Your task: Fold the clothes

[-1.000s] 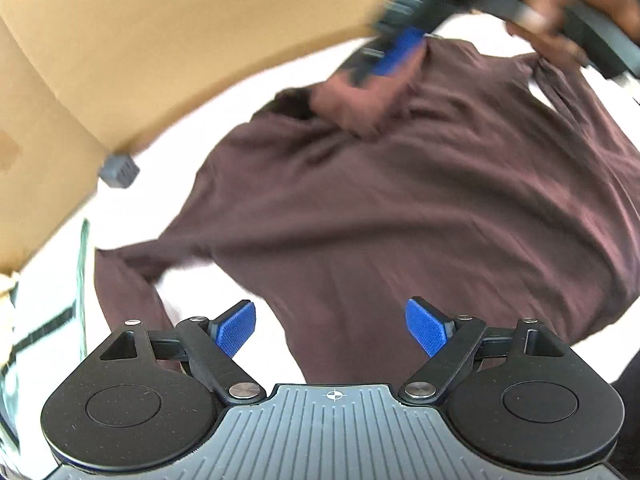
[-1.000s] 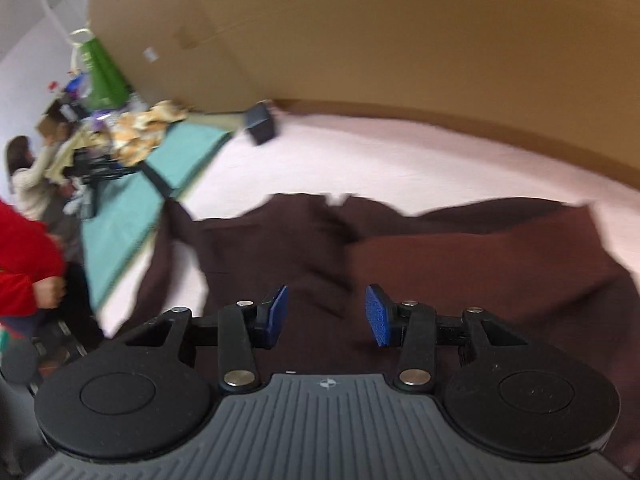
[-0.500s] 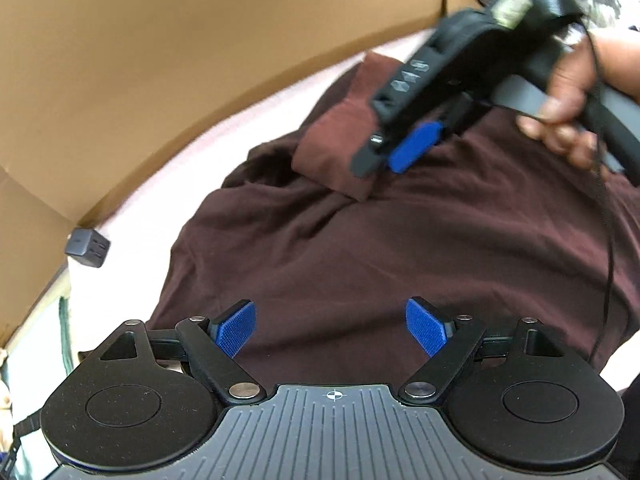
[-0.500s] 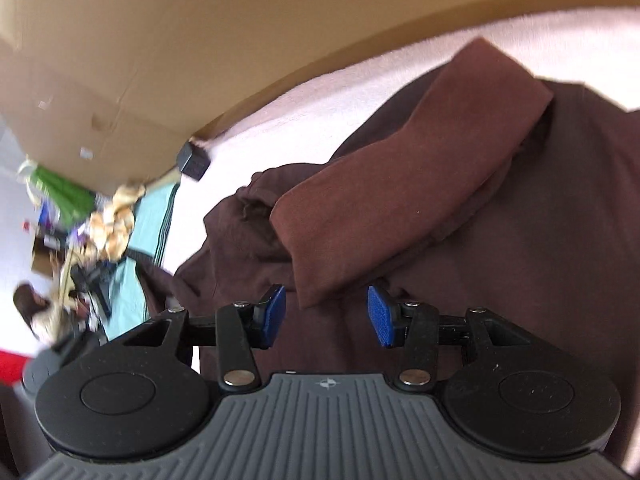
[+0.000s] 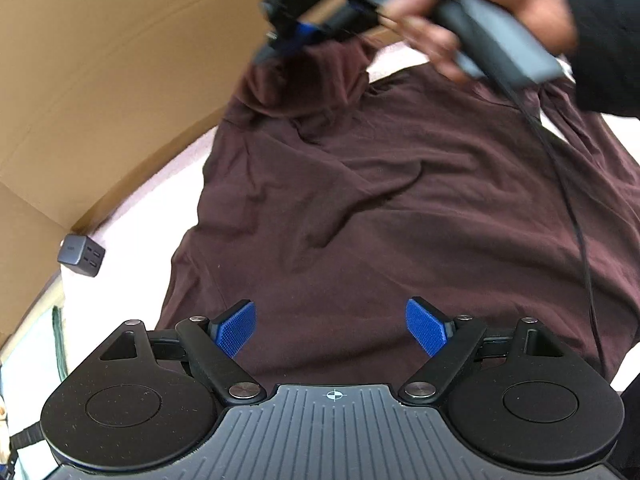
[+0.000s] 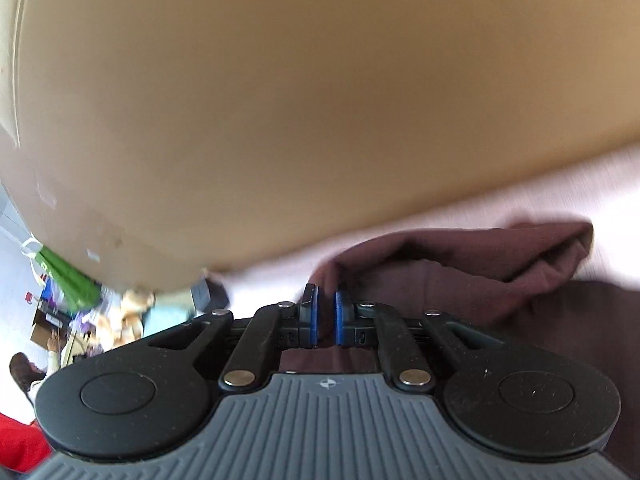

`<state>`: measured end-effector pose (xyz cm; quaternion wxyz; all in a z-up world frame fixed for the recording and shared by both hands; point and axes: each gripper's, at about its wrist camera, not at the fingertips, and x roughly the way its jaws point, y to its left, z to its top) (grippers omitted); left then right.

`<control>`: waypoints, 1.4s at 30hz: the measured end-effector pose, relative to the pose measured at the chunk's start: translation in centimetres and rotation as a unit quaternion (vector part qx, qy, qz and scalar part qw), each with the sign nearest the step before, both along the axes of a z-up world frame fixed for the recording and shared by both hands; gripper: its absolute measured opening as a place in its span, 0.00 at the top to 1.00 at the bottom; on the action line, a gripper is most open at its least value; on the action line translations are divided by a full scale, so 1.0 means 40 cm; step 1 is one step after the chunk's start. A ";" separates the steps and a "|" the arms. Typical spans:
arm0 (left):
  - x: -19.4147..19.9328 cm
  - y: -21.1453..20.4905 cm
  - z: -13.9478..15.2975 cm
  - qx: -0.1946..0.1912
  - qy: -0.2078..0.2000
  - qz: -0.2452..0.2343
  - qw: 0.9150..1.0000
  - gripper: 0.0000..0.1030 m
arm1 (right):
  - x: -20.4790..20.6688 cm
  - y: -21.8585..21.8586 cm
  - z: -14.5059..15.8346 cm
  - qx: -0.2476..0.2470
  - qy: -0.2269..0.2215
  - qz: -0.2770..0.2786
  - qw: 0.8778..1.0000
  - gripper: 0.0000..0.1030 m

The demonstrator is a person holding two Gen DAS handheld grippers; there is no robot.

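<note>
L gripper jaws wide, nothing between, hovering over maroon shirt spread on white surface. R gripper, blurred, held by hand, at shirt's raised far edge. Grey charger block by cardboard wall.

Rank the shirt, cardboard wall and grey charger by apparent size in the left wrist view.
1. shirt
2. cardboard wall, a close second
3. charger, far smallest, though it lies farther from the camera

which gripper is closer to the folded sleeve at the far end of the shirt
Right. The right gripper has just closed on the edge of the folded sleeve. The left gripper hangs open over the near part of the shirt, well short of the sleeve.
</note>
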<state>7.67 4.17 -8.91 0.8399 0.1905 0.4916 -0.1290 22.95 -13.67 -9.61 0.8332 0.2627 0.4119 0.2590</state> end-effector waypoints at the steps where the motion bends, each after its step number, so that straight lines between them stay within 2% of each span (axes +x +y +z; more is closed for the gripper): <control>1: 0.005 0.002 -0.002 0.001 0.000 0.000 1.000 0.12 | 0.021 0.012 0.007 -0.006 -0.007 -0.001 1.000 0.91; 6: 0.019 0.013 -0.008 -0.002 0.001 0.007 1.000 0.12 | 0.086 0.085 0.007 -0.074 -0.048 0.009 0.996 0.92; 8: 0.026 0.015 -0.007 -0.002 -0.002 0.010 1.000 0.12 | 0.104 0.116 -0.010 -0.101 -0.051 0.018 0.993 0.92; 12: 0.050 0.021 0.000 -0.007 -0.019 0.009 1.000 0.12 | 0.148 0.168 -0.072 -0.134 -0.006 0.041 0.990 0.89; 13: 0.060 0.025 0.002 -0.012 -0.024 0.011 1.000 0.12 | 0.157 0.174 -0.084 -0.140 0.005 0.044 0.989 0.85; 14: 0.073 0.032 0.003 -0.020 -0.025 0.013 0.999 0.12 | 0.163 0.169 -0.088 -0.137 0.013 0.044 0.989 0.76; 16: 0.099 0.043 0.002 -0.034 -0.025 0.018 0.999 0.12 | 0.159 0.137 -0.075 -0.106 0.027 0.049 0.993 0.66; 18: 0.121 0.051 -0.004 -0.037 -0.026 0.022 0.999 0.12 | 0.131 0.084 -0.044 -0.085 0.021 0.055 0.995 0.64; 20: 0.138 0.055 -0.011 -0.027 -0.031 0.021 0.999 0.12 | 0.092 0.011 -0.012 -0.085 0.008 0.047 0.995 0.64; 23: 0.160 0.061 -0.022 -0.002 -0.041 0.016 0.999 0.12 | 0.028 -0.116 0.015 -0.124 -0.014 0.023 0.992 0.62; 27: 0.214 0.074 -0.043 0.043 -0.048 0.005 0.998 0.12 | 0.011 -0.216 0.016 -0.212 -0.022 0.036 0.976 0.57; 28: 0.229 0.078 -0.048 0.053 -0.050 0.002 0.997 0.12 | 0.021 -0.222 0.015 -0.223 -0.020 0.046 0.974 0.56; 31: 0.273 0.084 -0.056 0.065 -0.052 -0.005 0.996 0.12 | 0.031 -0.204 -0.007 -0.252 -0.024 0.083 0.964 0.39; 35: 0.313 0.083 -0.066 0.057 -0.047 -0.012 0.997 0.12 | 0.033 -0.204 -0.045 -0.283 -0.032 0.130 0.950 0.40; 39: 0.335 0.067 -0.090 0.078 -0.052 -0.023 0.995 0.12 | 0.039 -0.215 -0.085 -0.304 -0.035 0.169 0.937 0.45; 40: 0.340 0.063 -0.096 0.084 -0.053 -0.024 0.995 0.12 | 0.048 -0.207 -0.087 -0.310 -0.033 0.181 0.933 0.56; 41: 0.346 0.060 -0.103 0.086 -0.051 -0.023 0.995 0.12 | 0.054 -0.200 -0.088 -0.317 -0.028 0.191 0.929 0.85; 42: 0.352 0.057 -0.110 0.088 -0.049 -0.022 0.995 0.12 | 0.058 -0.193 -0.092 -0.322 -0.018 0.200 0.925 0.98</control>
